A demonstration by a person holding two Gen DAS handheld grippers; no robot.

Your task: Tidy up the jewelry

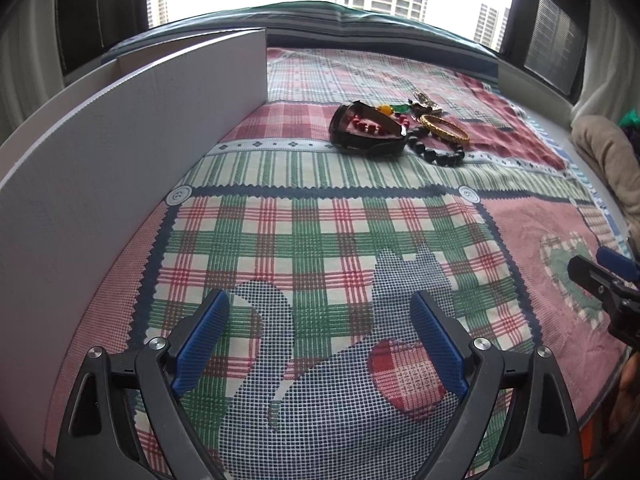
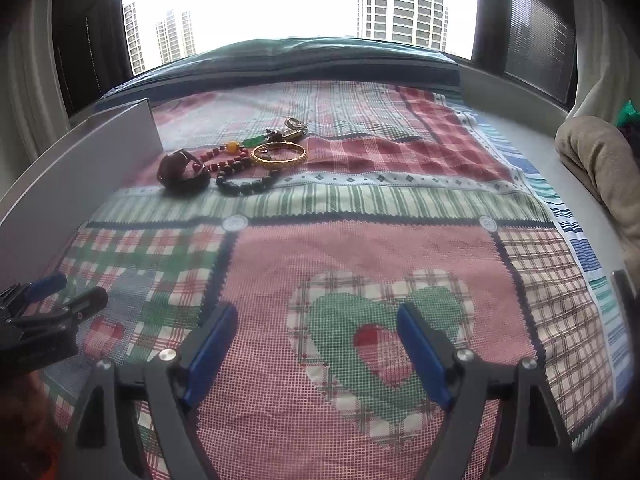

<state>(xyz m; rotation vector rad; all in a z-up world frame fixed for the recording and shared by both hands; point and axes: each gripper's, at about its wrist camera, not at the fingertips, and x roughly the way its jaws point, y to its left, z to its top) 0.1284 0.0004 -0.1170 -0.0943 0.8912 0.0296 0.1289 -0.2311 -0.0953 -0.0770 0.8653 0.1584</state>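
Both tongs — left tongs [image 1: 320, 340], right tongs [image 2: 316, 352] — gape empty; jewelry pile [image 1: 396, 128] well beyond.

Both wrist views downward, sharing jewelry pile [image 1: 400, 128]

Woven plaid bedspread [image 1: 320, 216], matt and nubbly; glossy black bead bracelet [image 1: 438, 151]; shiny gold metal bangle [image 1: 444, 128]; matt white corrugated-plastic box [image 1: 120, 152]

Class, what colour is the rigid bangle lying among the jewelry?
Gold: the rigid metal bangle shows best in the right wrist view.
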